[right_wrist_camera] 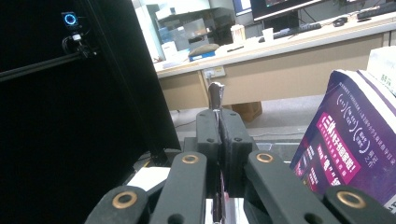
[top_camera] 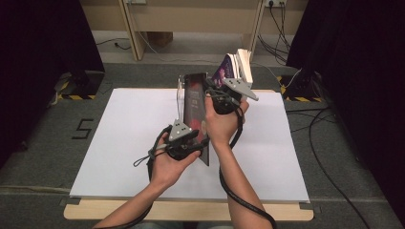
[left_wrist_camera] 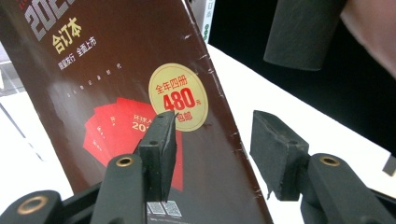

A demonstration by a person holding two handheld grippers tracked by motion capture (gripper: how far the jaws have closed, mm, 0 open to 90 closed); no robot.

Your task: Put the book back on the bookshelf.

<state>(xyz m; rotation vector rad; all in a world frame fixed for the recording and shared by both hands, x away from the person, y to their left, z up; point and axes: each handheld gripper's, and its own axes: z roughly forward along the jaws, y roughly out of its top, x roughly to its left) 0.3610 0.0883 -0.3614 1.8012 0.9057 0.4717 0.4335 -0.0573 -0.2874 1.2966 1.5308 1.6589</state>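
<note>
A thin dark brown book stands tilted above the white mat, its cover showing red envelopes and a round gold sticker. My right gripper is shut on the book's upper right edge, and in the right gripper view that edge sticks up edge-on between the closed jaws. My left gripper is at the book's lower end with its jaws open. In the left gripper view the book's cover lies behind the left jaw, its right edge runs down through the gap, and neither pad of that gripper presses on it.
A leaning stack of books with a purple cover stands at the mat's far edge, just behind the right gripper. A clear upright holder is left of the dark book. The white mat covers a wooden table.
</note>
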